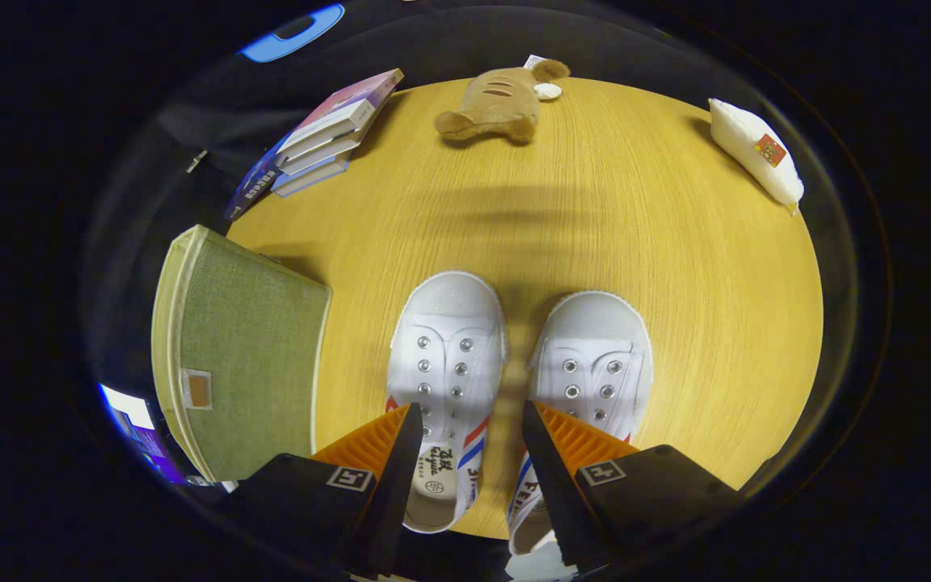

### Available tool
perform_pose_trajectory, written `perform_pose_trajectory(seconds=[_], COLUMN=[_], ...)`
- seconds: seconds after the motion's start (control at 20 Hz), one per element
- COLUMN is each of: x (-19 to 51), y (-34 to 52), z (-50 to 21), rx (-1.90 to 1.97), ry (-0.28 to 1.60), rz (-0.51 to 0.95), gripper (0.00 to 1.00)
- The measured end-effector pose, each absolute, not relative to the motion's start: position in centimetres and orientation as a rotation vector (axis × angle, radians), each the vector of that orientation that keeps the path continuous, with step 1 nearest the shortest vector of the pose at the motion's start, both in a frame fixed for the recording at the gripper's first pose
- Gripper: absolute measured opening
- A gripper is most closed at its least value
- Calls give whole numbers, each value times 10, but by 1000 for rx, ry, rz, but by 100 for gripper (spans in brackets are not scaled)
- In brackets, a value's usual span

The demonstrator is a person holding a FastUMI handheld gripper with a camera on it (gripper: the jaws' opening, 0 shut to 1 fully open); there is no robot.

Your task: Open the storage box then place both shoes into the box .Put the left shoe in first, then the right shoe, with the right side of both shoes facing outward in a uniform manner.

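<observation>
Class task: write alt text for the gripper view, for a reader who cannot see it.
An open claw hovers over two white shoes lying side by side on a round wooden table. A closed green storage box sits beside them; books, a plush toy and a white pillow lie beyond.

Two white shoes (pixel 514 364) lie side by side, toes away; green storage box (pixel 247 356) closed beside them.
</observation>
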State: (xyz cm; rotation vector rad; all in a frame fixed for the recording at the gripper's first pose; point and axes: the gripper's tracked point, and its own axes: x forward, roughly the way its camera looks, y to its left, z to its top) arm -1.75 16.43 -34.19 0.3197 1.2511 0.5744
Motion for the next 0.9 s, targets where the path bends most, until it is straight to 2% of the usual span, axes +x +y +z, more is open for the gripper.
perform_pose_trajectory(seconds=[0.05,0.25,0.35,0.55,0.6,0.65,0.7,0.9], x=[-19,-18,-18,-16,-18,-16,-18,-37], y=[168,166,174,172,163,170,170,170], z=[-341,-367,-377,-388,-370,-383,-382,-365], rx=[335,254,274,304,339,372,401,502], ry=[1259,1288,1304,1358,1384,1392,1402,1428], rz=[585,555,549,530,515,512,515,507], gripper=[68,67,54,41,29,17,13,13])
